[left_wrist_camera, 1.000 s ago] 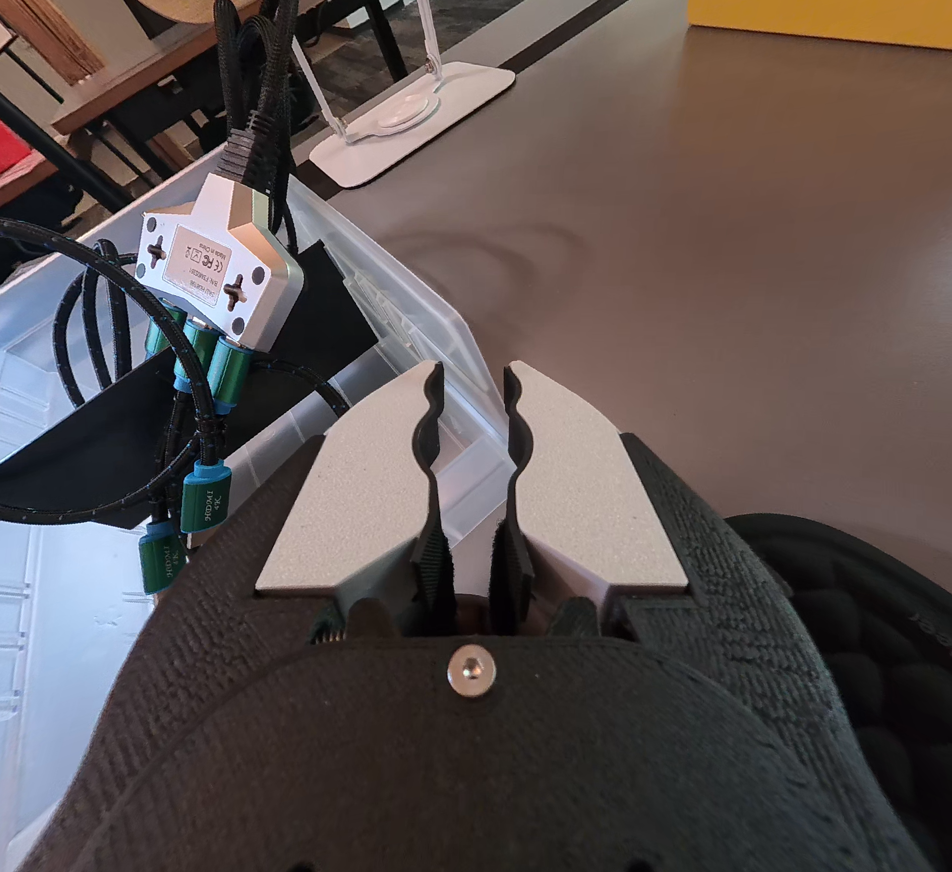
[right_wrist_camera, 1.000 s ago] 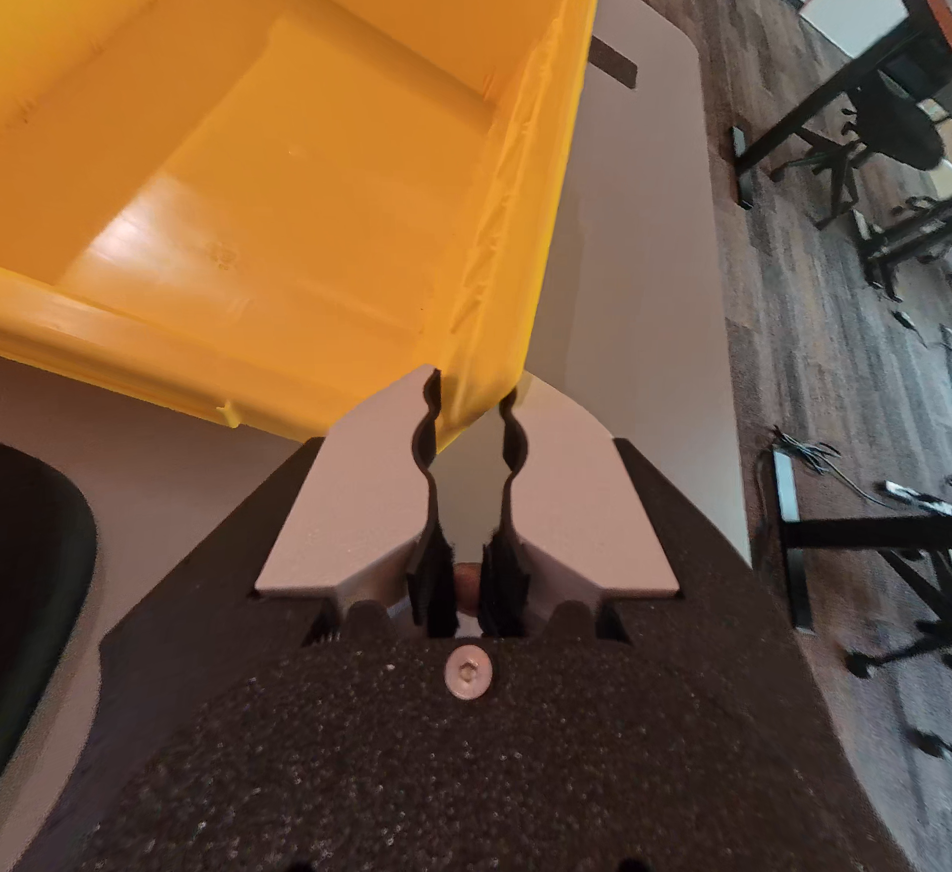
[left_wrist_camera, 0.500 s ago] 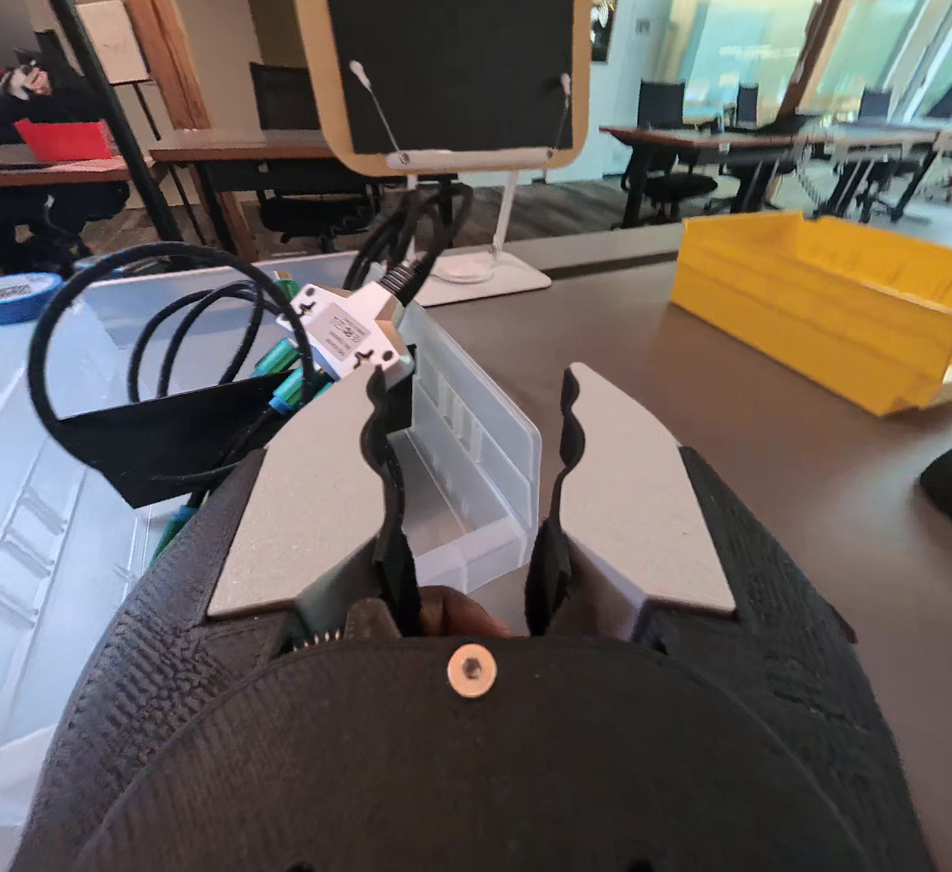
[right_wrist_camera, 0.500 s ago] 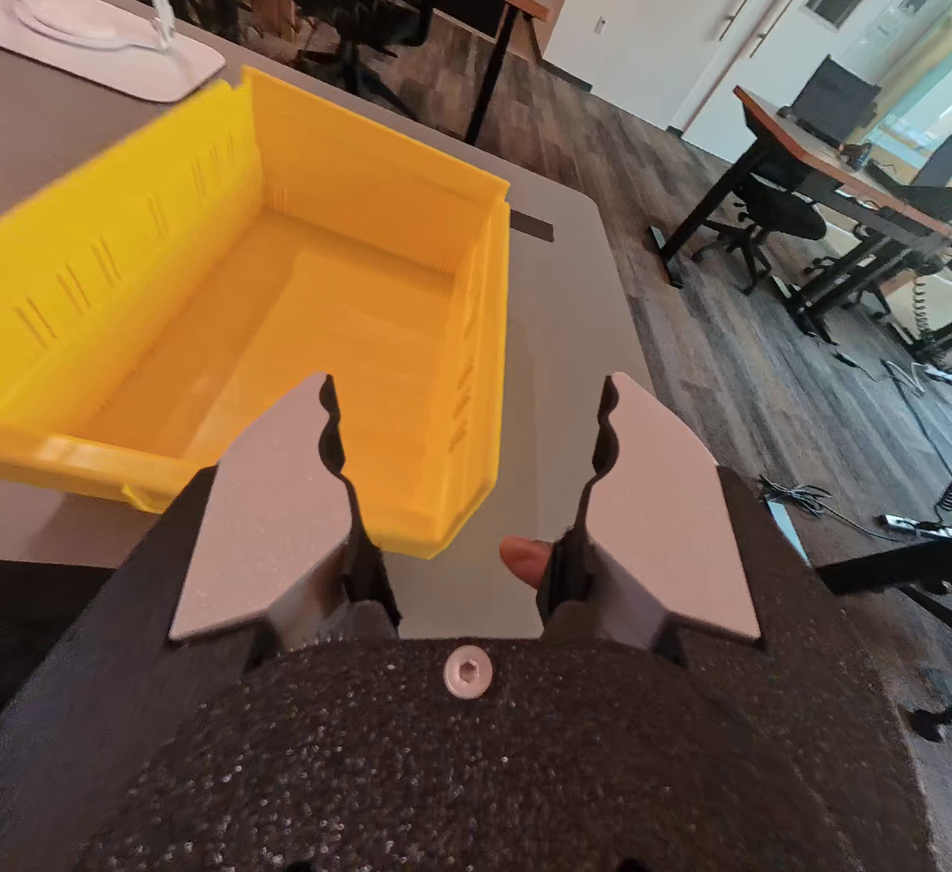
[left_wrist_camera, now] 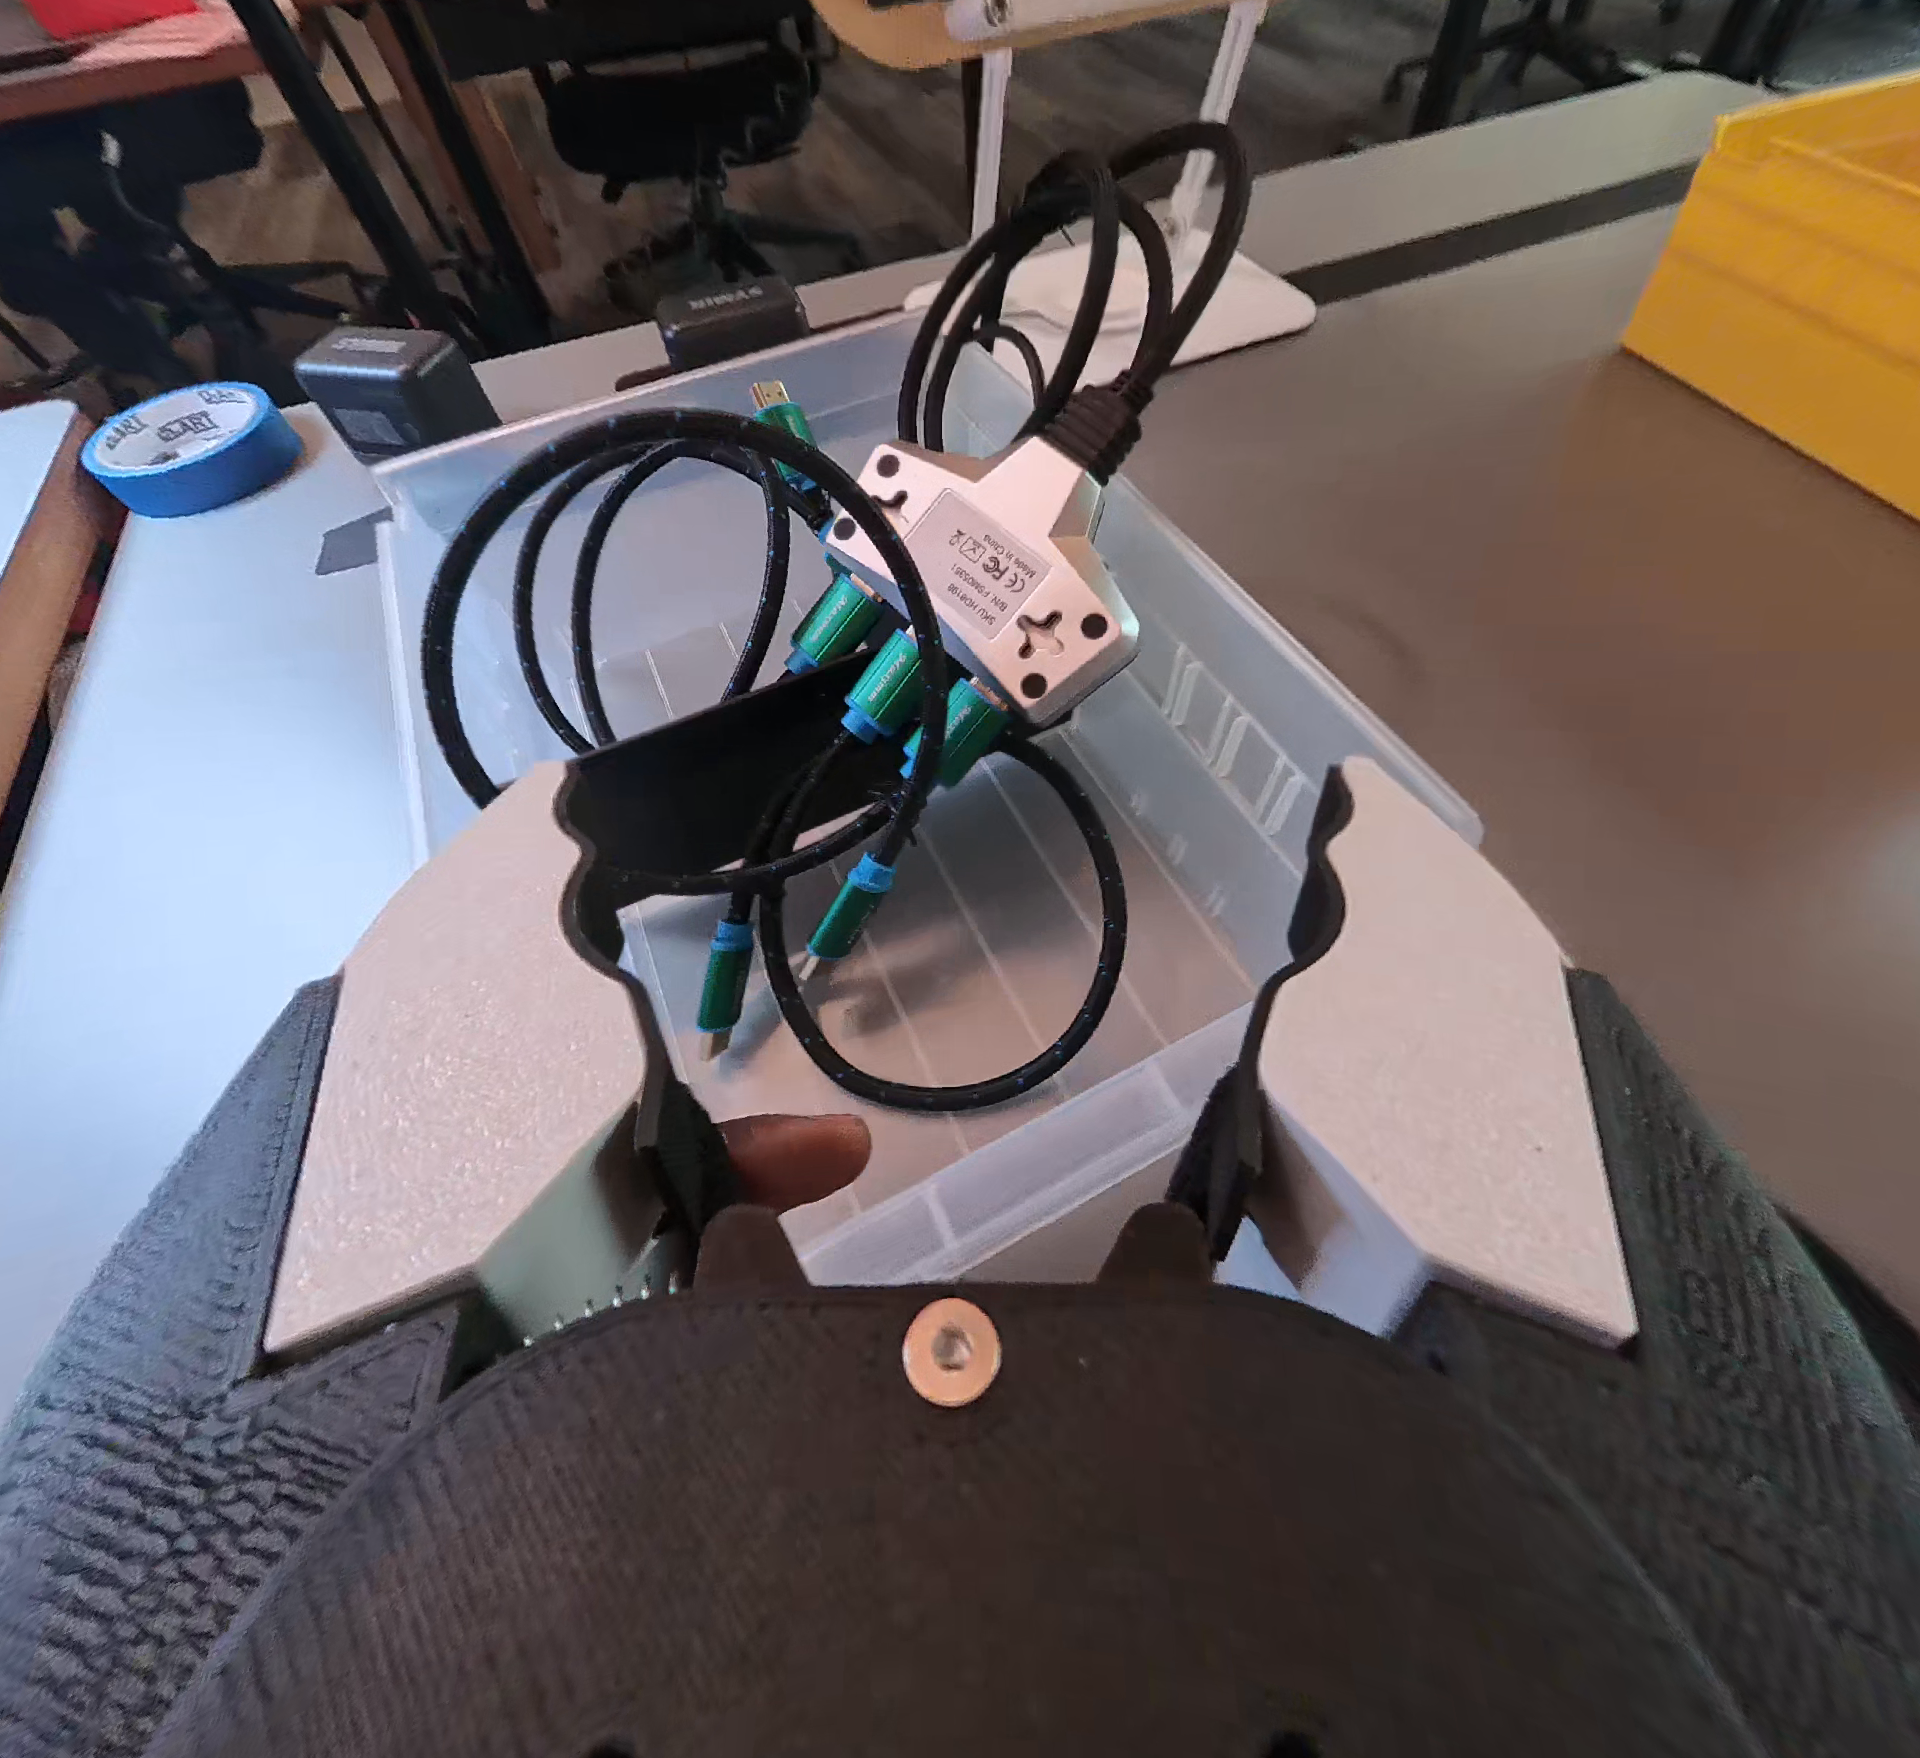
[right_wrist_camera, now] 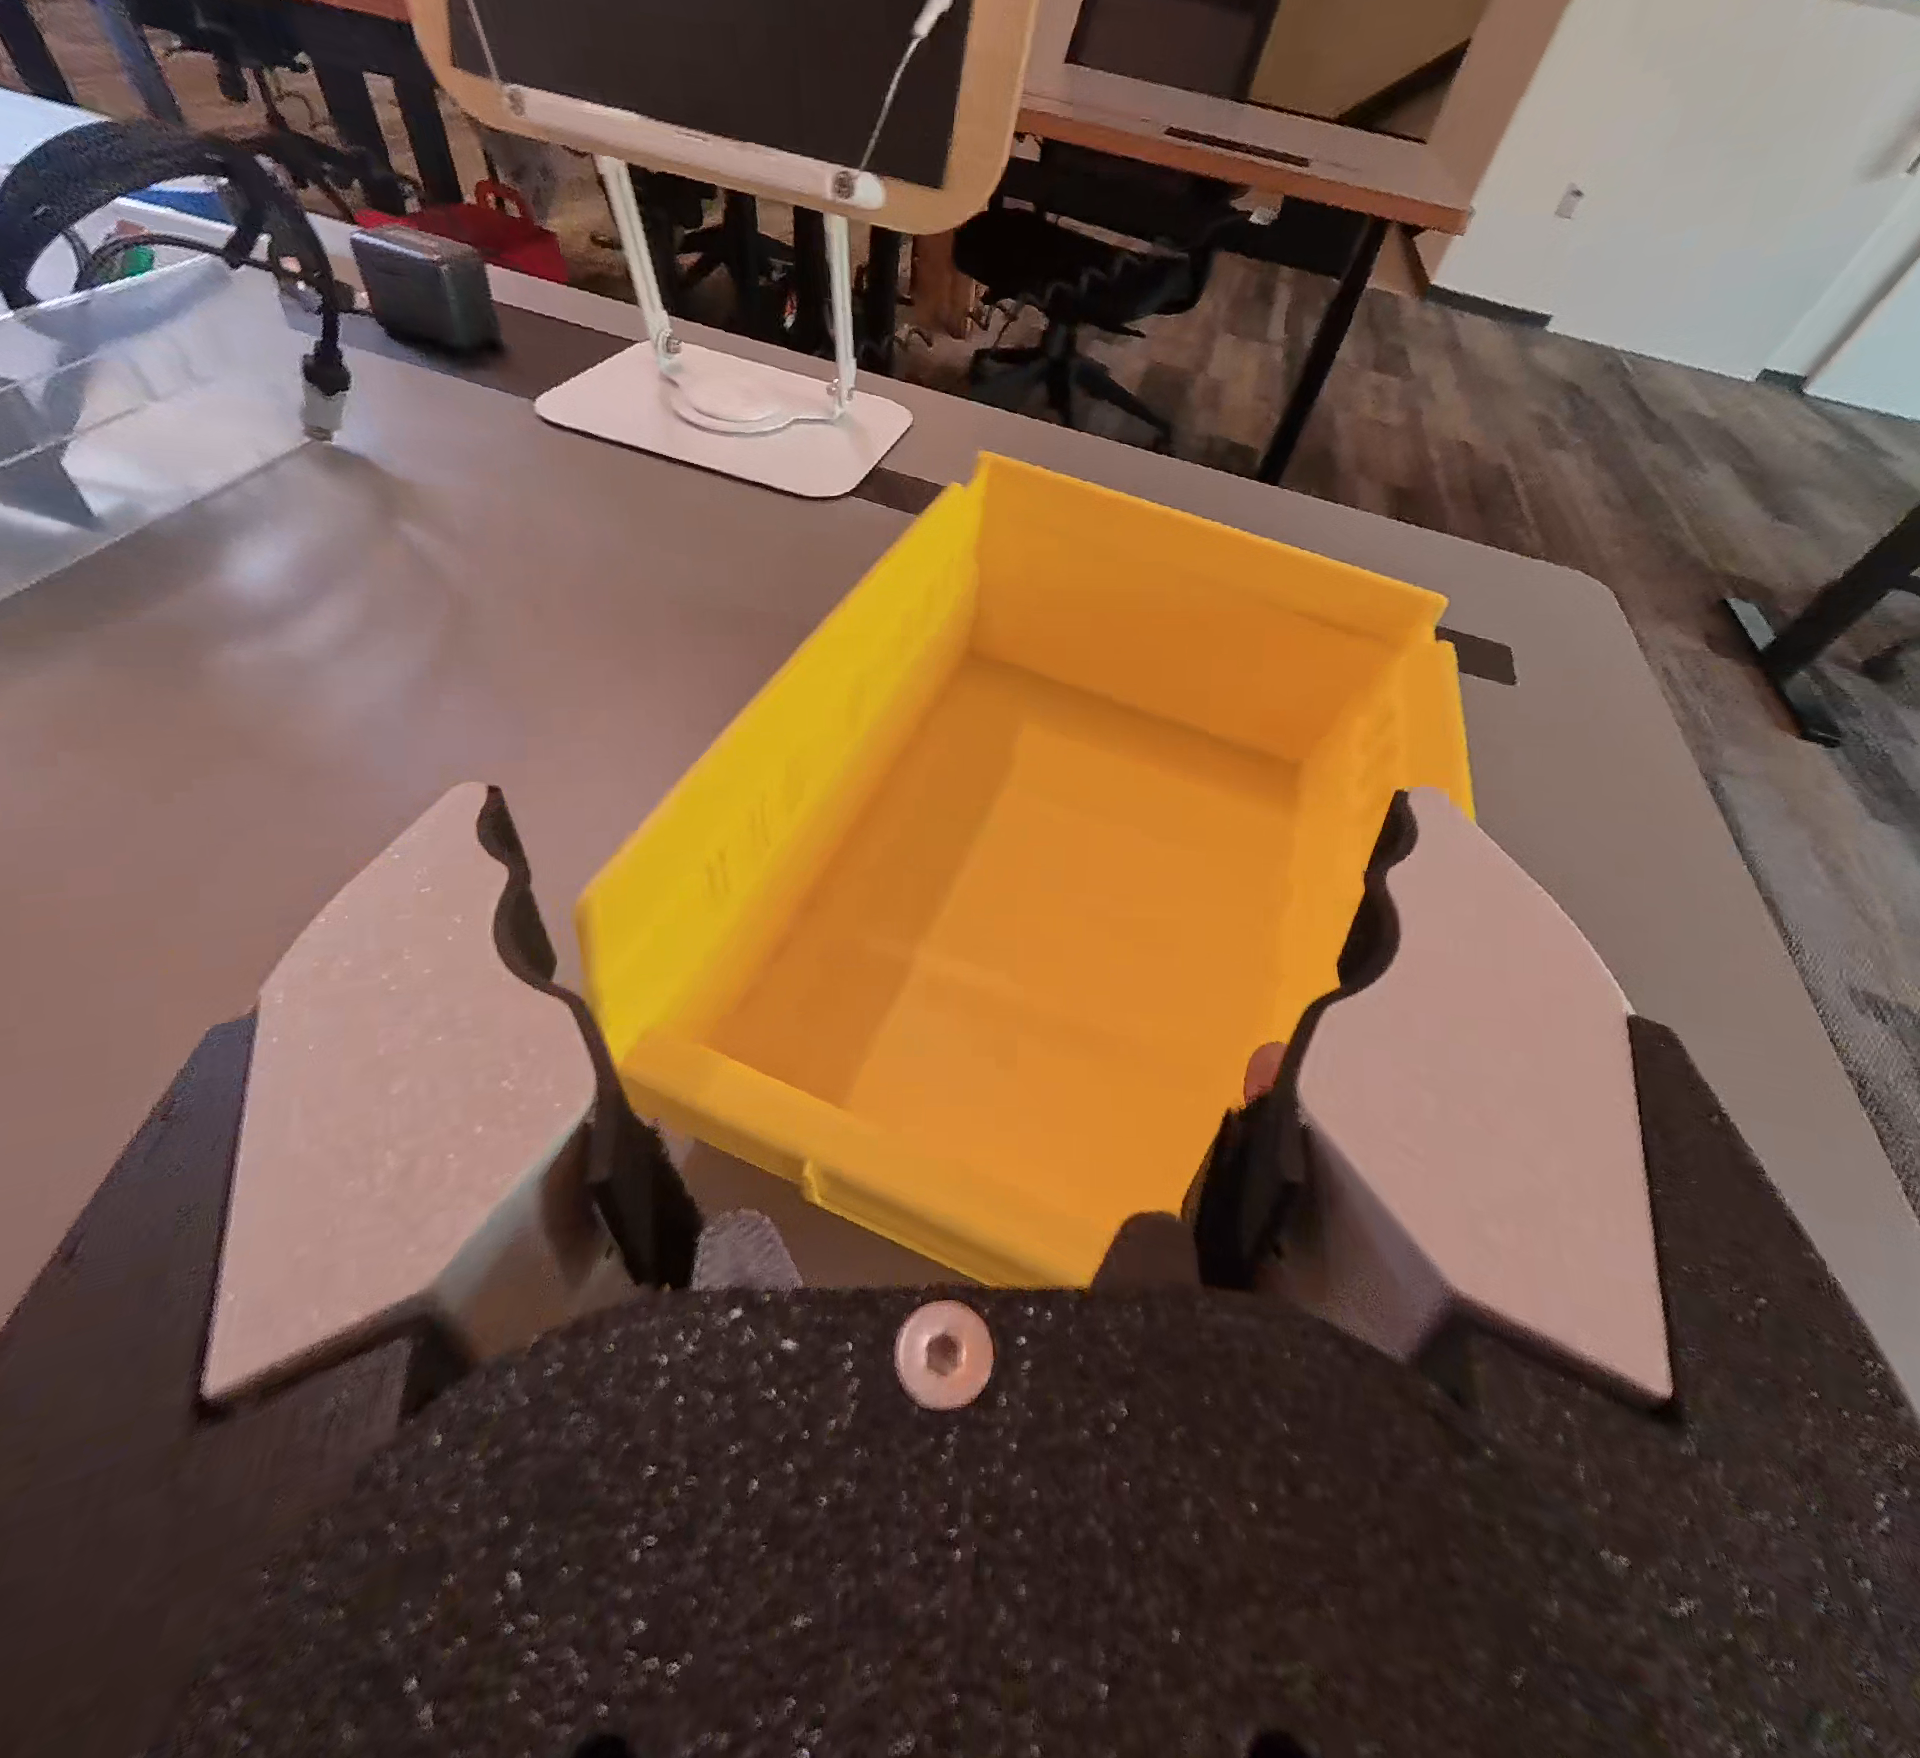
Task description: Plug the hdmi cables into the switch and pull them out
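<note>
We are at the very beginning: both tools are spread wide and hold nothing. Our left tool hangs above the clear bin, where the silver switch leans on the bin's right wall with three green HDMI plugs seemingly already seated in it and their black cables looped around. Our right tool hangs over the empty yellow bin on the tabletop. We judge that the next move is to lower the left tool and close it on the switch body, avoiding the loops.
</note>
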